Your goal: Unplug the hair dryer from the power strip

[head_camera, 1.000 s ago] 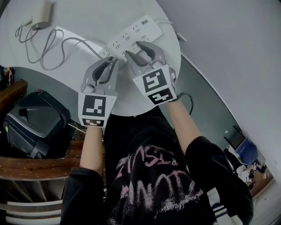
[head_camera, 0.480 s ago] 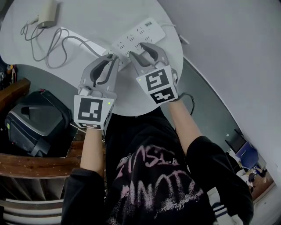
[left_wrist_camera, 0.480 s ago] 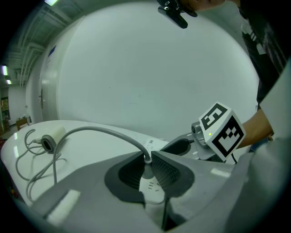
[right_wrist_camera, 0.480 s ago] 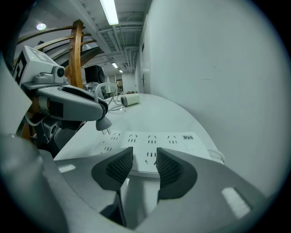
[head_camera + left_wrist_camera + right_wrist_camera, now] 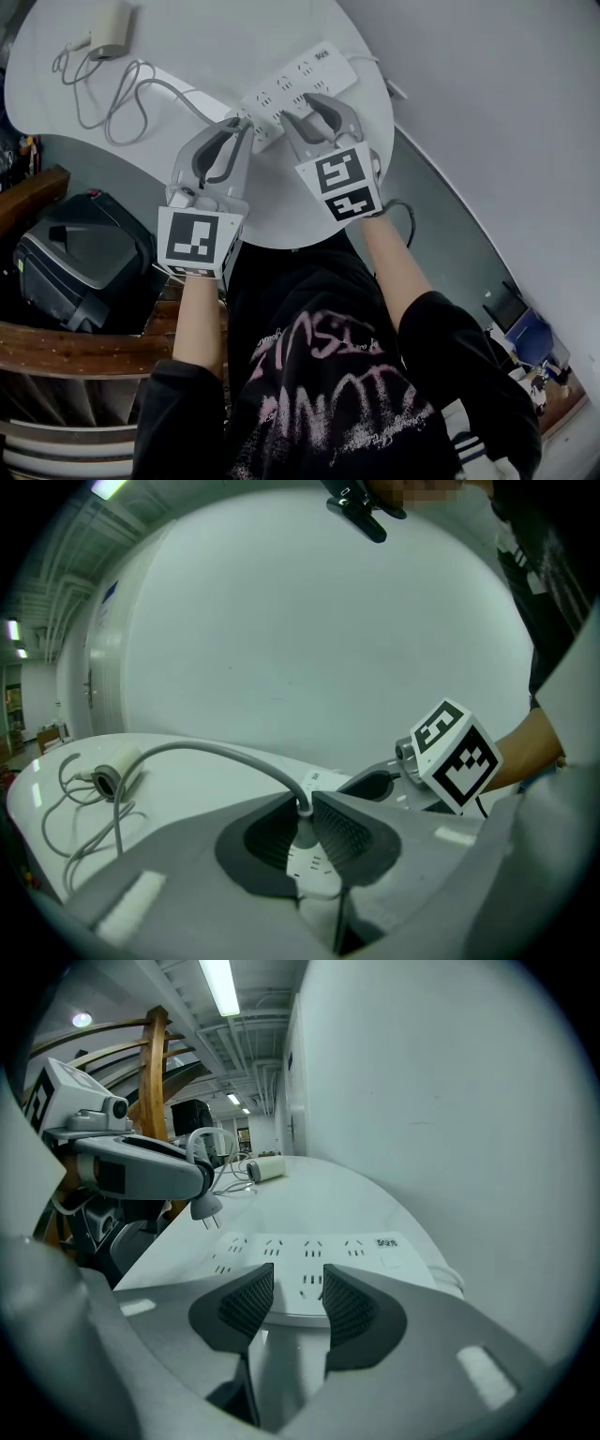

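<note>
- Now, closest to the head camera, the person's black top with pink print [image 5: 328, 375] fills the bottom. Both arms reach out over the round white table [image 5: 216, 37].
- The left gripper [image 5: 240, 131] is pinching the small white plug [image 5: 204, 1207]. Its jaws press in on the plug from both sides.
- The plug's two metal pins hang in the air, just by one end of the strip. They are not in any hole.
- The right gripper [image 5: 300, 108] has its jaws spread apart and pinches nothing. Its tips rest down on the long white power strip [image 5: 309, 1251], most likely to stop it from lifting.
- A second ago the left gripper looked a little lower over that end of the strip. Now it sits a bit higher, nearer the head camera. The right gripper has stayed on the strip the whole time.
- That small lift matters. With the pins out in the open air, the plug is free, so the main job looks done.
- What is left is probably just to lay the plug down and let the strip go.
- Farther off, the thin grey cable [image 5: 227, 748] runs from the plug in loose loops across the table.
- It ends at the small pale hair dryer [image 5: 111, 26], which lies at the far edge of the table, well apart from both grippers.
</note>
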Tool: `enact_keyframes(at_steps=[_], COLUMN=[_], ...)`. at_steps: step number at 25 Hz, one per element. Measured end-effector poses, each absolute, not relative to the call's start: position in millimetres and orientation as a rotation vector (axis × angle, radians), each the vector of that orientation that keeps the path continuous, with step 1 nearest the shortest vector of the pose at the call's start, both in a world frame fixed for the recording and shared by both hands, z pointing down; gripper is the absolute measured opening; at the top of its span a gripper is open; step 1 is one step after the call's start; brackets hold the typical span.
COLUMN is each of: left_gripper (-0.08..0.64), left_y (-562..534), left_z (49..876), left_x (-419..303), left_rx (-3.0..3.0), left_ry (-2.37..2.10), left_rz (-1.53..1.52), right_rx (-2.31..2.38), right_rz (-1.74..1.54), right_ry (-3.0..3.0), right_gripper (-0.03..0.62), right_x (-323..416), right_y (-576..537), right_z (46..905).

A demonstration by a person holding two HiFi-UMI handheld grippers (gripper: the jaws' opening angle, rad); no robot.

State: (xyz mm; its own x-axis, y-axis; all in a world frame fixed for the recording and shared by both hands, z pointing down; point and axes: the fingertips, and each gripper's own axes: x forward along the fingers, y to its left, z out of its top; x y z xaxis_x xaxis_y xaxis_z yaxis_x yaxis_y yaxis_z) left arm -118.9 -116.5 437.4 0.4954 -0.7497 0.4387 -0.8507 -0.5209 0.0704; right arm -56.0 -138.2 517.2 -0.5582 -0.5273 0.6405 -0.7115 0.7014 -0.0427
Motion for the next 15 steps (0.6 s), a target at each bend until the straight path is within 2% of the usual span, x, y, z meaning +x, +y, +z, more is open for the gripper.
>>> enact_keyframes(at_steps=[10, 15], left_gripper=[0.057, 0.058], left_y=[-115.3, -114.4], left_z=[438.3, 438.6], left_x=[-127.6, -129.5], left_rx=[2.438, 2.404], left_ry=[-1.384, -1.387], left_rz=[0.533, 0.535], right_rx=[0.966, 0.984], right_rz=[0.409, 0.400], right_ry=[-2.315, -2.318], right_gripper=[0.175, 0.155], right_x=[-55.6, -55.8], right_y=[-146.4, -147.3], right_z=[510.6, 506.1])
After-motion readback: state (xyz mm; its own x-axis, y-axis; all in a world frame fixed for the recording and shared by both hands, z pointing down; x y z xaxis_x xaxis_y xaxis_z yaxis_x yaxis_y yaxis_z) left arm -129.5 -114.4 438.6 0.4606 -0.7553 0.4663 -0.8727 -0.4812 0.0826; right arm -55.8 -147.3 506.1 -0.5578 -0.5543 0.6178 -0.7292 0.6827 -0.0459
